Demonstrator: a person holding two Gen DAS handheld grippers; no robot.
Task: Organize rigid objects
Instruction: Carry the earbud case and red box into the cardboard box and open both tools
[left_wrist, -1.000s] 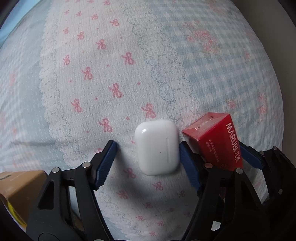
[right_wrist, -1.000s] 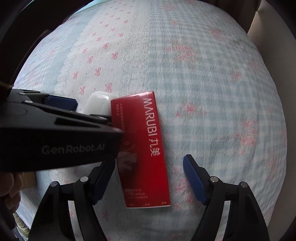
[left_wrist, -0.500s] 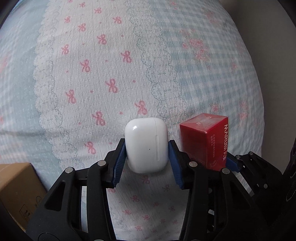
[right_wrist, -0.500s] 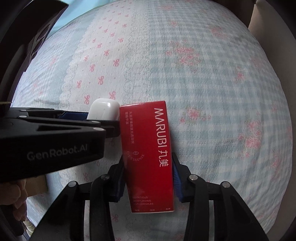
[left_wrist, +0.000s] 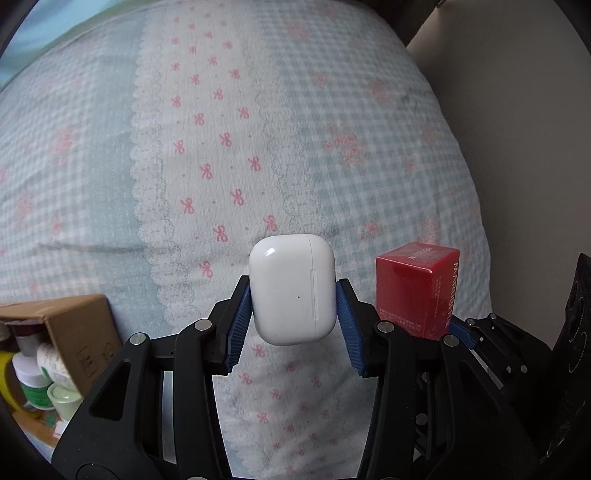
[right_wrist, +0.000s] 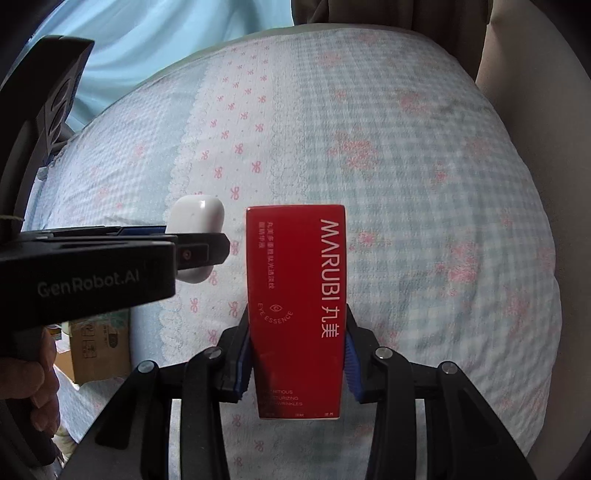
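White earbud case (left_wrist: 291, 291); red box (right_wrist: 297, 306); gingham bedspread (left_wrist: 369, 166).

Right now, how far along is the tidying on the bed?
Done: both items look lifted off the checked bedspread. In hand: the left hand-held gripper clamps the white rounded earbud case; the right hand-held gripper clamps the tall red Marubi carton. Left: setting them down, perhaps in the brown cardboard box holding bottles.
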